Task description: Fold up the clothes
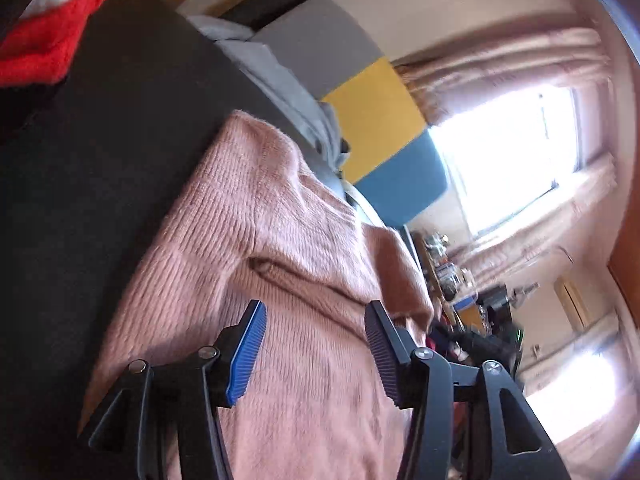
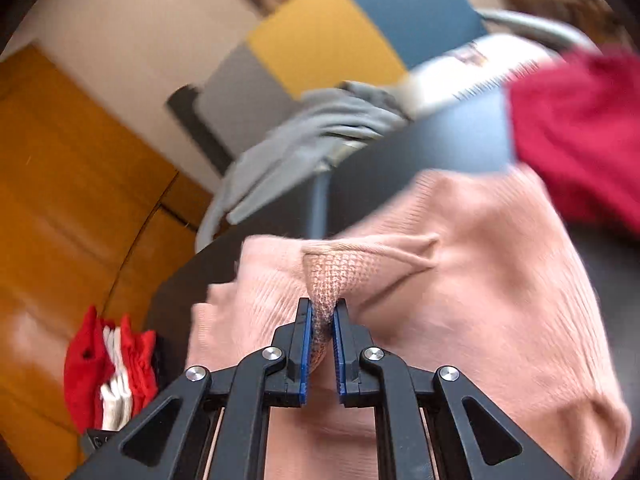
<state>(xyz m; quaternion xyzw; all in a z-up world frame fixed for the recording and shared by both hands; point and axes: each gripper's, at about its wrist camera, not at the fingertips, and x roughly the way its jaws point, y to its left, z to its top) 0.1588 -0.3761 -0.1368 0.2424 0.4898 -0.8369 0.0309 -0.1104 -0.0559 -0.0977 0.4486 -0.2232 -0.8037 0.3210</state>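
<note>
A pink knitted sweater (image 1: pixel 280 220) lies spread on a dark round table (image 1: pixel 100 140). In the left wrist view my left gripper (image 1: pixel 316 308) is open, its blue pads wide apart just above the sweater's body and pressing on nothing. In the right wrist view my right gripper (image 2: pixel 323 304) is shut on a raised fold of the pink sweater (image 2: pixel 480 280), which is pinched between the blue pads and pulled up into a ridge. The rest of the sweater lies flat on the table (image 2: pixel 440 152).
A red and white garment (image 1: pixel 48 48) lies at the table's edge (image 2: pixel 108 368). A dark red garment (image 2: pixel 580 132) sits beside the sweater. A grey garment (image 2: pixel 300 140) hangs over a chair with grey, yellow and blue panels (image 2: pixel 328 40). Orange wood floor (image 2: pixel 60 200) below.
</note>
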